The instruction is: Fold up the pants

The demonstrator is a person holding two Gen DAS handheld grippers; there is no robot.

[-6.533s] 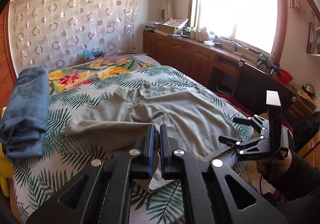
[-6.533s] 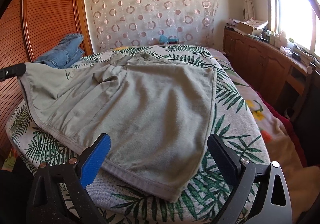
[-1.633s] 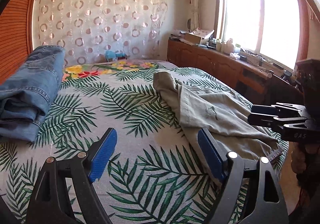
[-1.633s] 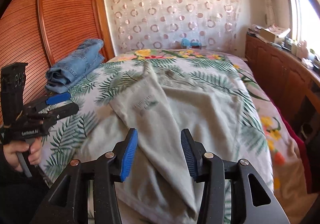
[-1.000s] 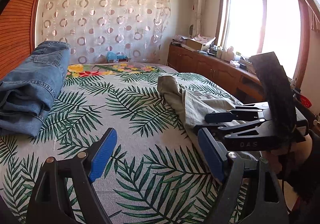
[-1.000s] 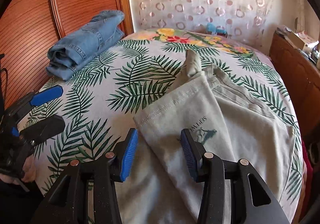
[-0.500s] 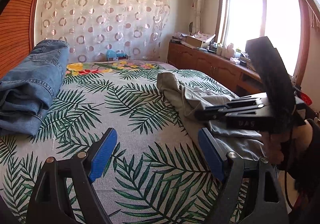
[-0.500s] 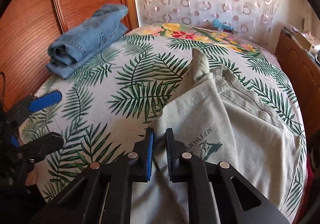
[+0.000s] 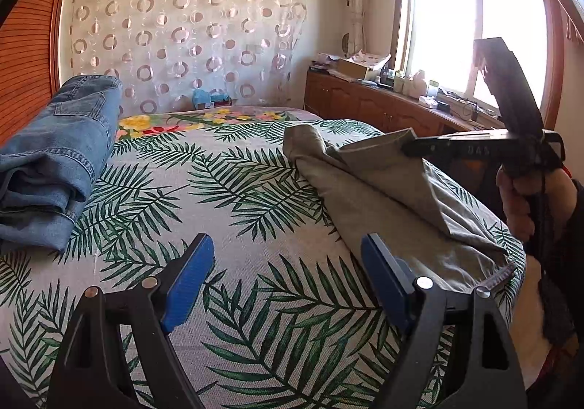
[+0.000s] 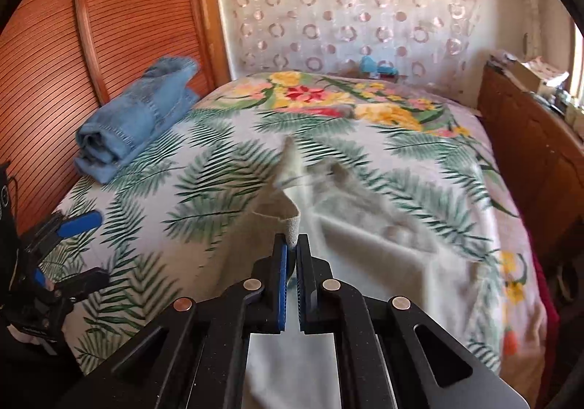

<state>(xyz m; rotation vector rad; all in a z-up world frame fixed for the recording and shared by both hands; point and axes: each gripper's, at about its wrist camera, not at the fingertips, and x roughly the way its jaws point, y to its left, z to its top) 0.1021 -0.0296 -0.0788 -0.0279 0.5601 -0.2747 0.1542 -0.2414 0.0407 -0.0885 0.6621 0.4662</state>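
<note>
Here the grey pants (image 9: pixel 383 190) lie on the bed (image 9: pixel 237 208), to the right of the folded jeans (image 9: pixel 54 161) that sit by the wooden wardrobe. The right hand-held gripper (image 10: pixel 291 248) has just pinched shut on a corner of the pants, which is lifted clear of the bedspread. The left hand-held gripper (image 9: pixel 288 277) hangs above bare bedspread with jaws spread wide, nothing between them.

Bedroom surroundings, non-task items

Folded blue jeans (image 9: pixel 54 161) far left of the gripper on the palm-leaf bedspread (image 9: pixel 204 197); ring-patterned curtain (image 9: pixel 182 40) straight ahead; wooden cabinet (image 9: pixel 376 110) and bright window (image 9: pixel 474 37) to its right; slatted wardrobe door (image 10: pixel 109 26) left.
</note>
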